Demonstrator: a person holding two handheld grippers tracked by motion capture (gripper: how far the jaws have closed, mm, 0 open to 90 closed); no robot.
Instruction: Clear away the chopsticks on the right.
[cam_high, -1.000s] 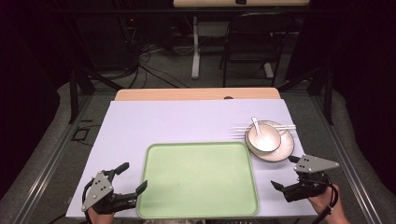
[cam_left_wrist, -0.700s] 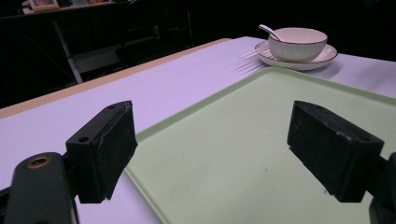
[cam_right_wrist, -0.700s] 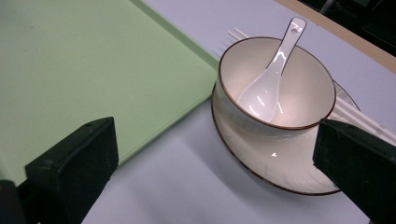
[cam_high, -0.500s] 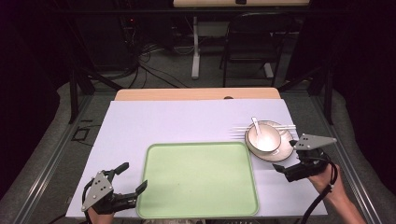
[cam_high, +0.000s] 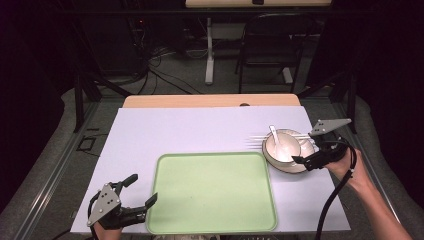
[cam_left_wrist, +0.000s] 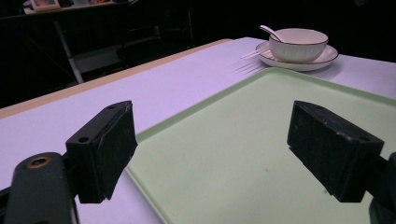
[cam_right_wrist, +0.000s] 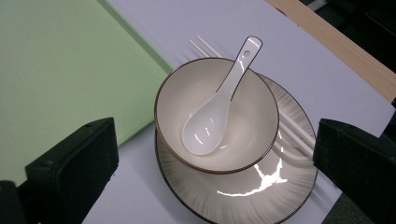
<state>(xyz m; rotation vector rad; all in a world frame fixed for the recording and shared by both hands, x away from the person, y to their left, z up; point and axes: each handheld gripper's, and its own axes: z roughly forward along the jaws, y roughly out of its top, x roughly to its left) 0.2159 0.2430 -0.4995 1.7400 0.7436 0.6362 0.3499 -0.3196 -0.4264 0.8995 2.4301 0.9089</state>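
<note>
1. High view: a dark room with a chair (cam_high: 262, 55) and floor cables is seen behind a table (cam_high: 190, 130) covered in pale lilac. A green tray (cam_high: 212, 192) lies at the near middle. To its right, just beside its far corner, a plate (cam_high: 290, 165) carries a bowl (cam_high: 282, 146) with a spoon (cam_high: 276, 139) in it; chopsticks (cam_high: 260, 139) lie across the plate under the bowl. The right gripper (cam_high: 305, 161) is held at the plate's right edge, its fingers spread apart and nothing gripped. The left gripper (cam_high: 142, 192) rests at the tray's near left corner, its fingers likewise spread and empty.

2. Left gripper view: the two black fingers (cam_left_wrist: 105, 149) are seen wide apart over the tray's (cam_left_wrist: 243, 154) corner, with nothing between them. The bowl (cam_left_wrist: 298, 44) on its plate (cam_left_wrist: 322, 58) stands well apart at the far side, the spoon (cam_left_wrist: 270, 31) handle rising over the rim.

3. Right gripper view: the stack is looked down on from close above. The fingers (cam_right_wrist: 79, 163) stand open on either side of the plate (cam_right_wrist: 261, 186), apart from it. The spoon (cam_right_wrist: 215, 112) lies loose in the bowl (cam_right_wrist: 243, 140).

4. Handling, as judged: the crockery looks glazed, so it is likely stiff, fairly heavy, slippery and breakable. The plate rim is probably best pinched and kept level, since bowl, spoon and chopsticks (cam_right_wrist: 294, 133) could slide off if tilted.
</note>
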